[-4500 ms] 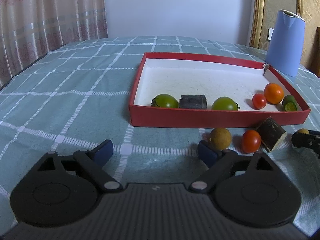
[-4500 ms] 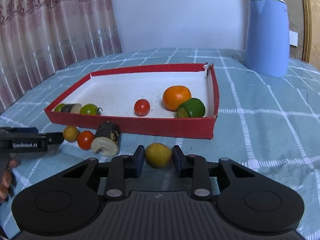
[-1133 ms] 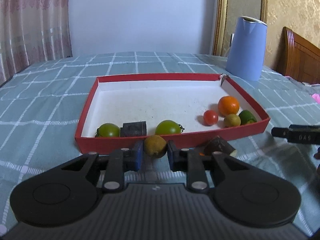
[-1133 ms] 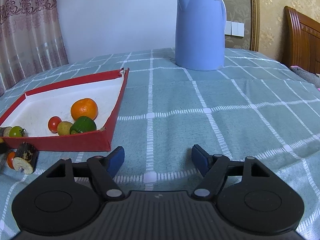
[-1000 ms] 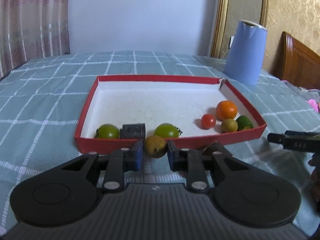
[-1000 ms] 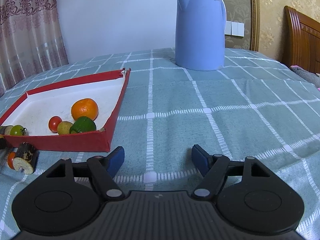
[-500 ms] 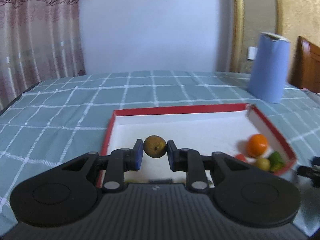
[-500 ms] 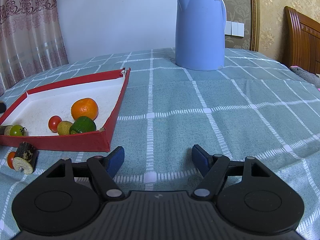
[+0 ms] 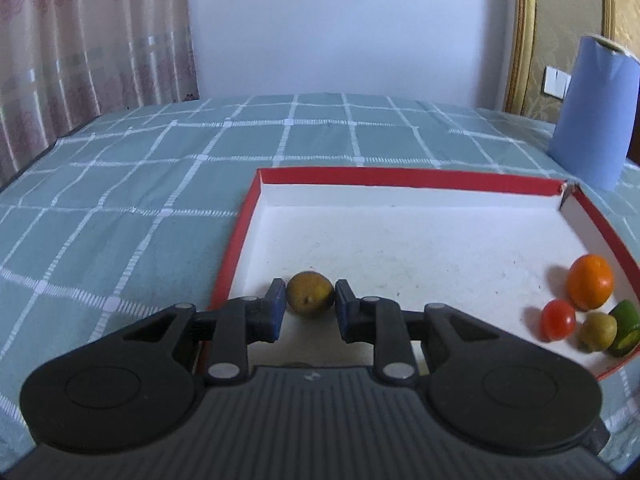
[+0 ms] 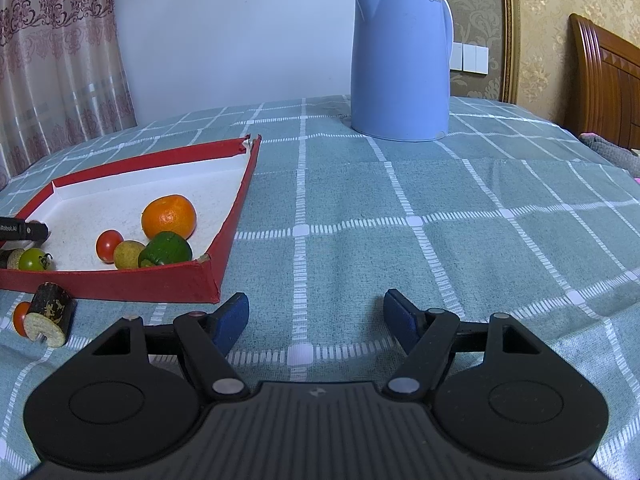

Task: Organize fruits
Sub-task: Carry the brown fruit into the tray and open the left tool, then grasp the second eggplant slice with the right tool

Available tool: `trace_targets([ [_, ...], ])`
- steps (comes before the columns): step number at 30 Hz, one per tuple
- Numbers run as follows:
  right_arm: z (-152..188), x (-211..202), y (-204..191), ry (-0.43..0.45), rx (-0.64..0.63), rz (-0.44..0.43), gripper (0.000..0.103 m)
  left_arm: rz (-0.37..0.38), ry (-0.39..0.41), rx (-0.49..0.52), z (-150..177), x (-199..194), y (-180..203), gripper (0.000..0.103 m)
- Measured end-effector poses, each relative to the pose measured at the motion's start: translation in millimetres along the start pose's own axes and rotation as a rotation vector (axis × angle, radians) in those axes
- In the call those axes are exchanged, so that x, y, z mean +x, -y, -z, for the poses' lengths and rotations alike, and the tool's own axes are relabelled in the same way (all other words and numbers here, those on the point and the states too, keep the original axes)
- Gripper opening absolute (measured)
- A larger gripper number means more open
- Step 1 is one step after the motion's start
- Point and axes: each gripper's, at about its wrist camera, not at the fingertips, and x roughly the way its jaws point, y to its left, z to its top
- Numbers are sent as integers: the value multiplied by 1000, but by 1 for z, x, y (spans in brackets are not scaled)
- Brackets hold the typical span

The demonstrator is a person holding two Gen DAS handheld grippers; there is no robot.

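The left tongs (image 9: 310, 308) are narrow, closed around a small brown fruit (image 9: 311, 294). The fruit sits right between the two blue pads, at their tips. The grip looks light, because a very thin gap seems to show at the left pad.

The fruit is inside the red tray (image 9: 400, 178), near its left wall and its near edge. It is well apart from the orange (image 9: 591, 287) and the other fruits in the right corner. I cannot tell if it already touches the white floor.

The fruit is nearly round, so there is no long side to mind. I think it only needs to be let go here.

The right tongs (image 10: 316, 320) are wide and empty above the cloth, to the right of the tray. A red tomato (image 10: 19, 316) and a log piece (image 10: 50, 314) lie outside the tray, nearer to the left hand.
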Motion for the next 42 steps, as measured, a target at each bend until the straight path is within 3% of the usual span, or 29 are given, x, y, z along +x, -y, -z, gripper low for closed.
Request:
trace_targets([
  [2,0,0,0,0,-1,1,74,-3,10,-3,1,-4,-1,38],
  [12,0,1,-2,-6,-15,7,76,36,94,-21,13,-61,-10,40],
  [15,0,1,-3,-6,-16,8,76,54,108,-6,23,-80,-10,46],
  [27,0,-5,-2,22,4,20,76,44,2,-8,62,-76,-7,47],
  [30,5,-21,-10,43,17,-86,76,25,1,5,63,-74,-5,50],
  [35,13,-36,-60,45,-113,-257,76,-8,0,10,65,-72,-4,59],
  [42,8,-24,-108,11,-186,-349,76,5,-3,-4,63,-71,-6,63],
])
